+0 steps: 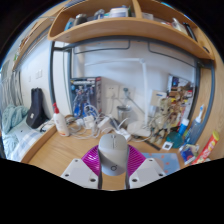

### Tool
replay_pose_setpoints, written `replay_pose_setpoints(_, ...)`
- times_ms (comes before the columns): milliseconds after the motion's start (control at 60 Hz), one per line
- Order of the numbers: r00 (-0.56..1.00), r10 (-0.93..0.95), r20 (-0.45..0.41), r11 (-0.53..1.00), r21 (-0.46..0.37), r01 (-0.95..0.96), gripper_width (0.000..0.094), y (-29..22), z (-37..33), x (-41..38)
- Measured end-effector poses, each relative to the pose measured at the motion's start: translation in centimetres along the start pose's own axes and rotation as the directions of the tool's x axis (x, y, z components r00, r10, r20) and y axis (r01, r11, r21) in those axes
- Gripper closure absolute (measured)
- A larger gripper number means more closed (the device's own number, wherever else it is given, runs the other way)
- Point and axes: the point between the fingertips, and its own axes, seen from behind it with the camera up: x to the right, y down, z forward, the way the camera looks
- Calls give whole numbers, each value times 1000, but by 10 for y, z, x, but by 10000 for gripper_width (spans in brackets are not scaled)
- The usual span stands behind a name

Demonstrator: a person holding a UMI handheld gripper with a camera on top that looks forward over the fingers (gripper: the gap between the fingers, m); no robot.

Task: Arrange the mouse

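A grey computer mouse [113,152] sits between my gripper's two fingers, its rear toward the camera. The magenta pads [93,158] press against both of its sides. My gripper [113,160] is shut on the mouse and holds it above the wooden desk [55,150]. The mouse's underside is hidden.
A white bottle with a red cap [60,121] stands at the left on the desk. Cables and clutter [120,122] lie beyond the mouse by the wall. A shelf [120,25] hangs overhead. Boxes and packets [185,125] crowd the right side. A black chair [36,108] is at the left.
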Motion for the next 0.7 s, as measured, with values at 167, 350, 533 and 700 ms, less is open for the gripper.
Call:
replay_pose_setpoints(167,997,17,-78,1000,15,-16,626,-10,4,99)
replay_pose_setpoints(350,991,50,-124,997,-52,-57,627,33,15,180)
replay_pose_setpoints(533,992,62,-111,973,-213,-85,627,115,47,189)
replay_pose_setpoints(700,988,113,-106,962,-239,-136,623,144,64,181)
